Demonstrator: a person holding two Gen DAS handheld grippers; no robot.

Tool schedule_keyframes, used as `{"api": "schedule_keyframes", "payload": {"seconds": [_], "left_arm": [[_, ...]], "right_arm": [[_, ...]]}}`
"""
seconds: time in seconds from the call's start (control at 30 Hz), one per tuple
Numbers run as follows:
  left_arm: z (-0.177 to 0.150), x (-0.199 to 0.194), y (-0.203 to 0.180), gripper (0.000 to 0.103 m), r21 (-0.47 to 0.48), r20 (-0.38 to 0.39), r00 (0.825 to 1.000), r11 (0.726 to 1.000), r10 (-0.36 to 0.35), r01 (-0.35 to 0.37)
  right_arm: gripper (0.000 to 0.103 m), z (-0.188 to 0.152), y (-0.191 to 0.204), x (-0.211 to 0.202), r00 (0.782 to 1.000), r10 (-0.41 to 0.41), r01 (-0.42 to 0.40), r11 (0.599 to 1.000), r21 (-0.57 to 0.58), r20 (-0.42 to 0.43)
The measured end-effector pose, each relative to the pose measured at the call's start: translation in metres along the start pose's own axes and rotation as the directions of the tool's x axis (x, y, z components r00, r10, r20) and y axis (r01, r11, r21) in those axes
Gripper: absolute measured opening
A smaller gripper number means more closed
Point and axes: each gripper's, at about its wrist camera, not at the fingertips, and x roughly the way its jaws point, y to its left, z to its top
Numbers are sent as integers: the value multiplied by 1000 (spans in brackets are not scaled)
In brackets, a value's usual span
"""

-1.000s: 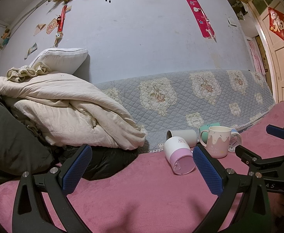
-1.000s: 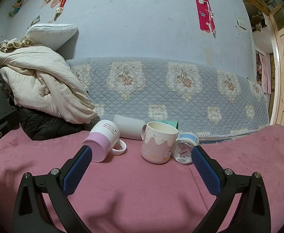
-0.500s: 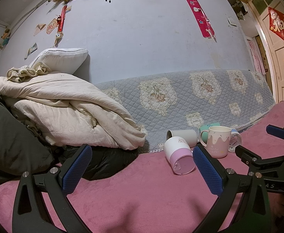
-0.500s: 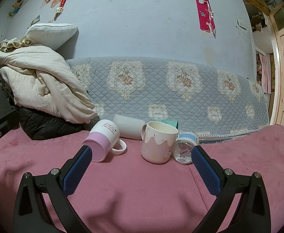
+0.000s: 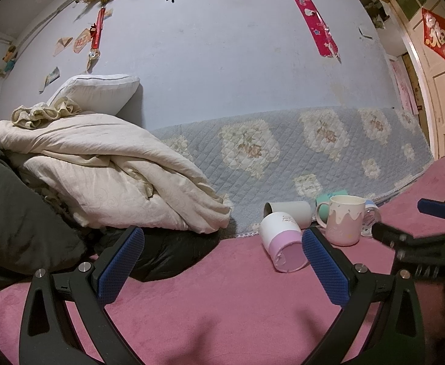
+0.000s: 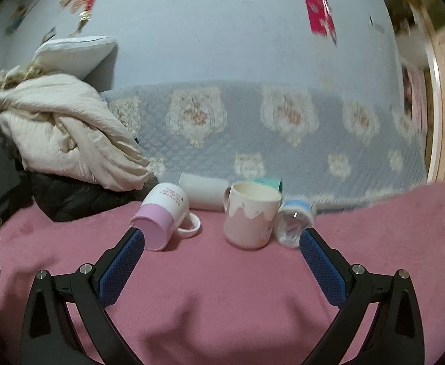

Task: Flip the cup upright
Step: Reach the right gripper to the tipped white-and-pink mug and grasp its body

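Several cups sit on the pink blanket (image 6: pixel 222 289). A white and lilac mug (image 6: pixel 161 216) lies on its side, base toward me; it also shows in the left wrist view (image 5: pixel 282 241). A plain white cup (image 6: pixel 205 193) lies on its side behind it. A cream and pink mug (image 6: pixel 250 216) stands upright. A blue and white cup (image 6: pixel 294 222) lies tipped beside it, and a green cup (image 6: pixel 272 182) peeks out behind. My right gripper (image 6: pixel 222 240) is open and empty, short of the cups. My left gripper (image 5: pixel 222 245) is open and empty, left of the cups.
A grey quilted floral cover (image 6: pixel 283 127) hangs against the wall behind the cups. A pile of cream bedding (image 5: pixel 106 170), a pillow (image 5: pixel 97 94) and dark clothing (image 5: pixel 15 222) lie to the left. A door (image 5: pixel 441 70) stands at the right.
My right gripper has moved forward toward the cups, which now look larger and closer; its view is blurred by motion. My left gripper has stayed put.
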Motion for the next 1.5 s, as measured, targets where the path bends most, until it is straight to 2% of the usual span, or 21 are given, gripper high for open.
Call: {"api": "schedule_keyframes", "payload": {"seconds": [0.1, 0.2, 0.23, 0.33, 0.37, 0.47, 0.7, 0.8, 0.87, 0.93, 1.07, 1.1, 1.17, 1.27, 1.4, 1.5], "left_arm": [[0, 4, 4, 103, -14, -17, 1000, 1000, 1, -1], [-1, 6, 10, 103, -39, -29, 1000, 999, 1, -2], [-1, 7, 11, 103, -46, -32, 999, 999, 0, -2], [-2, 8, 13, 103, -58, -34, 999, 998, 5, -7], [-2, 8, 14, 103, -61, -31, 999, 998, 4, -6], [-2, 6, 16, 103, -67, -22, 1000, 998, 7, -8], [-3, 5, 20, 103, -83, -15, 1000, 996, 21, -22], [-3, 8, 25, 103, -104, -31, 999, 994, 22, -25], [-4, 10, 28, 103, -118, -40, 999, 993, 21, -26], [-4, 11, 30, 103, -126, -46, 999, 992, 20, -26], [-4, 8, 27, 103, -115, -37, 999, 993, 21, -25], [-4, 8, 26, 103, -109, -33, 999, 994, 21, -25], [-3, 7, 24, 103, -97, -28, 999, 995, 23, -26], [-3, 6, 22, 103, -87, -20, 999, 996, 24, -26], [-3, 7, 23, 103, -91, -27, 999, 995, 24, -27], [-3, 7, 24, 103, -99, -33, 999, 995, 25, -28]], "right_arm": [[103, 14, -10, 14, 995, 44, -36, 995, 90, -85], [103, 34, -9, 30, 986, -14, 33, 993, 112, -165], [103, 42, -8, 40, 978, -8, 37, 990, 138, -207], [103, 65, -4, 75, 944, 139, -57, 962, 269, -299], [103, 70, 1, 89, 933, 160, -65, 956, 288, -323], [103, 74, 18, 129, 907, 154, -44, 961, 274, -392], [102, 41, 54, 210, 813, 196, -46, 960, 275, -548], [102, 31, 65, 228, 784, 197, -37, 961, 273, -589], [102, 26, 70, 239, 772, 176, -11, 964, 264, -611], [98, 21, 74, 245, 772, 152, 7, 969, 247, -618], [91, 21, 70, 237, 785, 178, -18, 964, 266, -593], [77, 23, 69, 234, 787, 180, -22, 964, 264, -591], [70, 29, 65, 222, 794, 193, -35, 961, 274, -576], [69, 34, 61, 204, 798, 217, -63, 958, 280, -562], [68, 35, 52, 172, 817, 222, -82, 958, 274, -533], [68, 35, 44, 146, 817, 252, -109, 951, 290, -518]]}}
